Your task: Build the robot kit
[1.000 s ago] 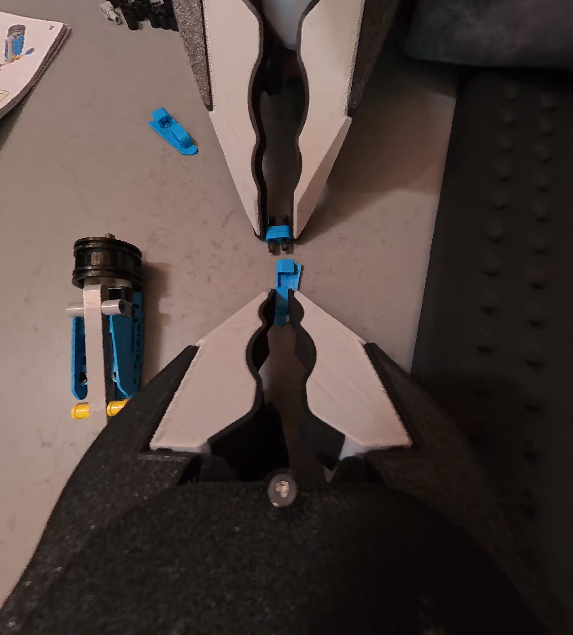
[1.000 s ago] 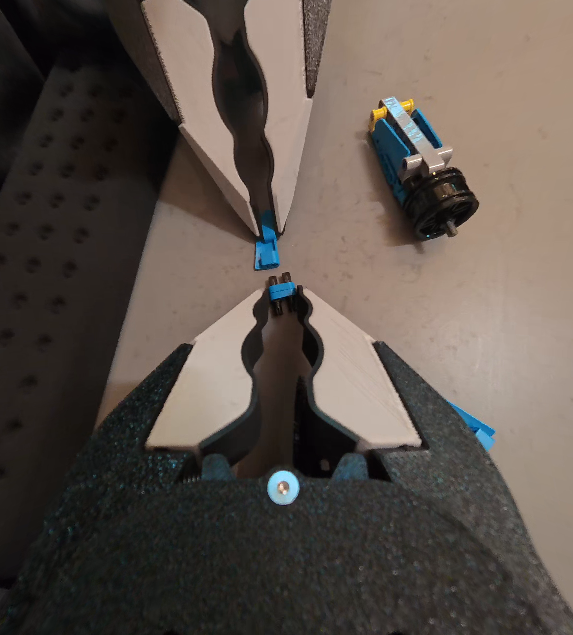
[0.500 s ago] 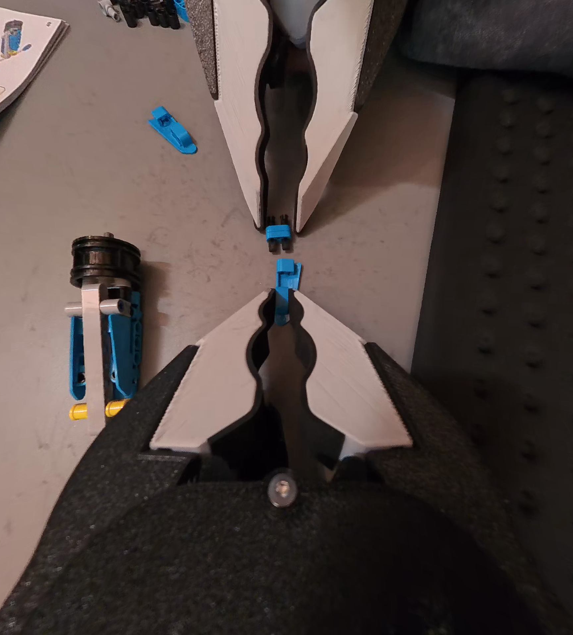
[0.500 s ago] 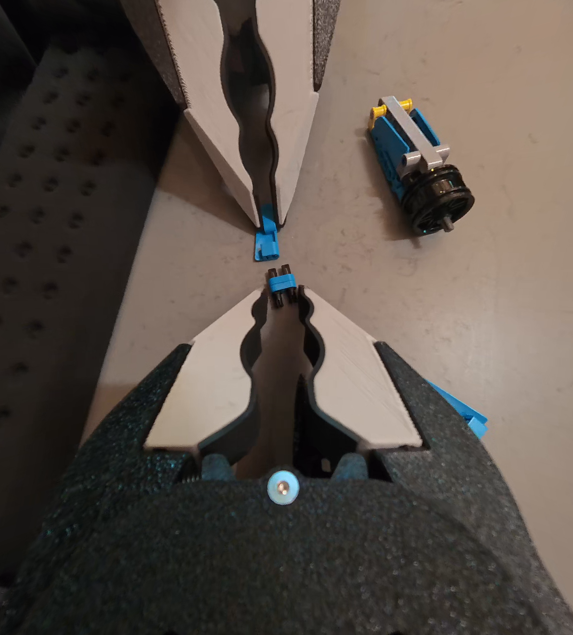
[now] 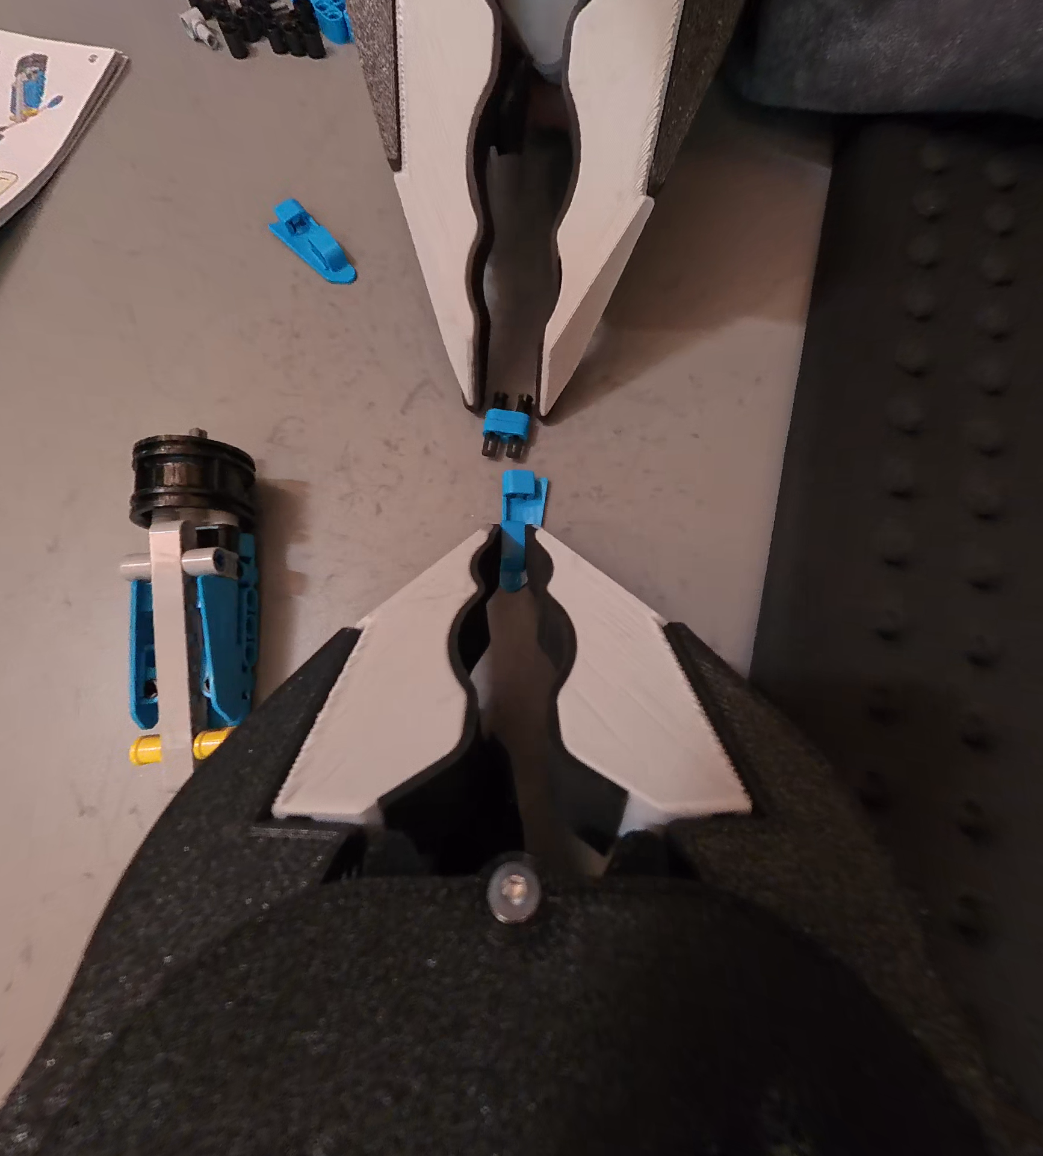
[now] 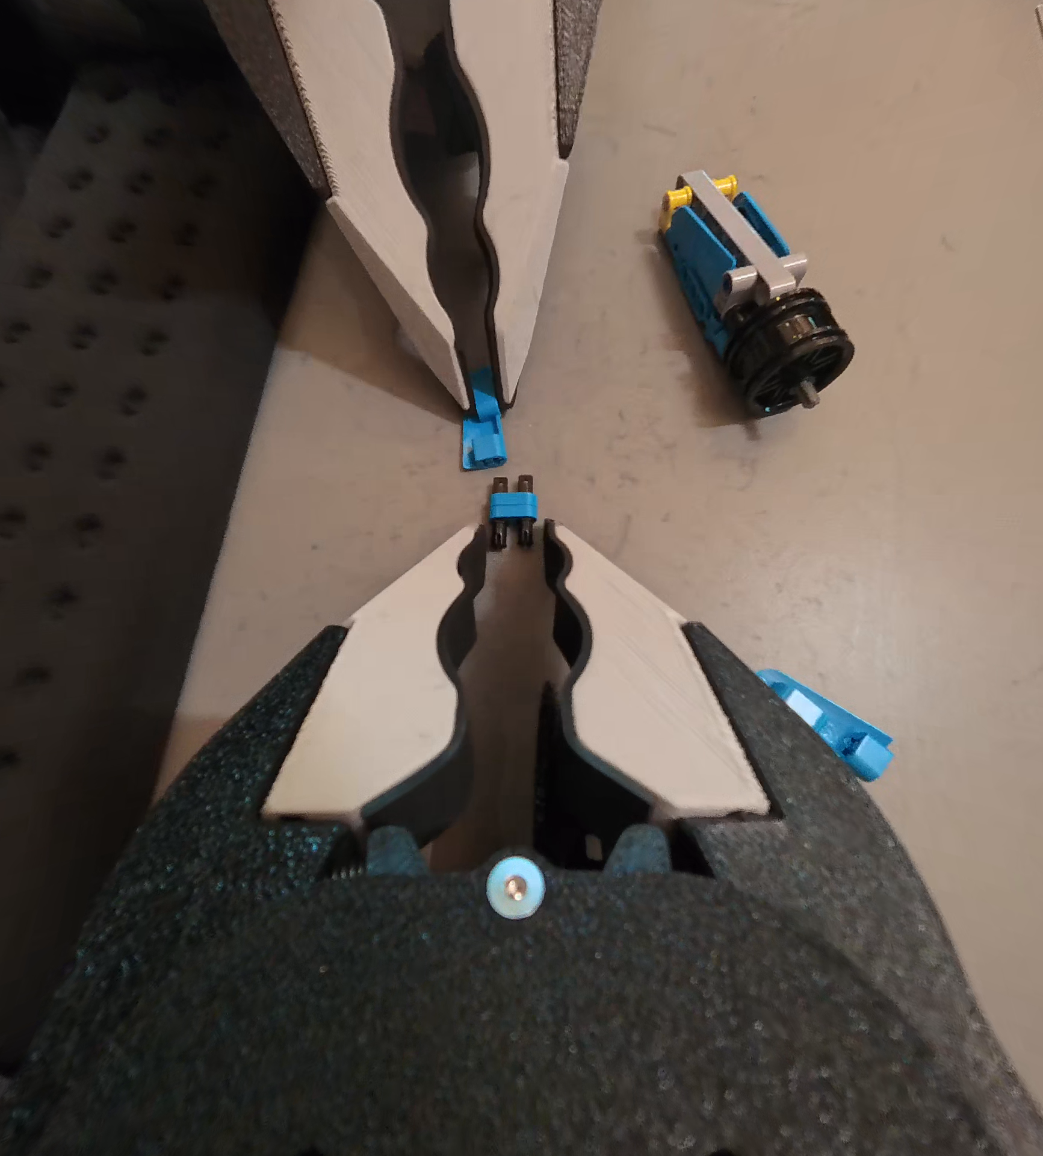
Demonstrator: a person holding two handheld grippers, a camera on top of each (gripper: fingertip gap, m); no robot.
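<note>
— Left gripper (image 5: 512, 532)?
— Clamped on a blue angled piece (image 5: 522, 507).
— Right gripper (image 6: 511, 532)?
— Slightly parted; the blue connector with black pins (image 6: 511, 508) sits between its tips, above the worktop (image 6: 881, 563), facing that piece.

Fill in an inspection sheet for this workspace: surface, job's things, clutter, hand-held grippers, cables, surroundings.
Surface: grey table, scuffed.
Job's things: blue clip piece and blue connector with two black pins, end to end with a small gap between them.
Clutter: wheel assembly, loose blue wedge, booklet, pile of small black parts.
Grippers: left hand-held gripper shut on the blue clip piece; right hand-held gripper slightly open, straddling the blue connector's pins.
Cables: nothing seen.
Surroundings: dimpled dark mat along the table edge; dark fabric beyond.
</note>
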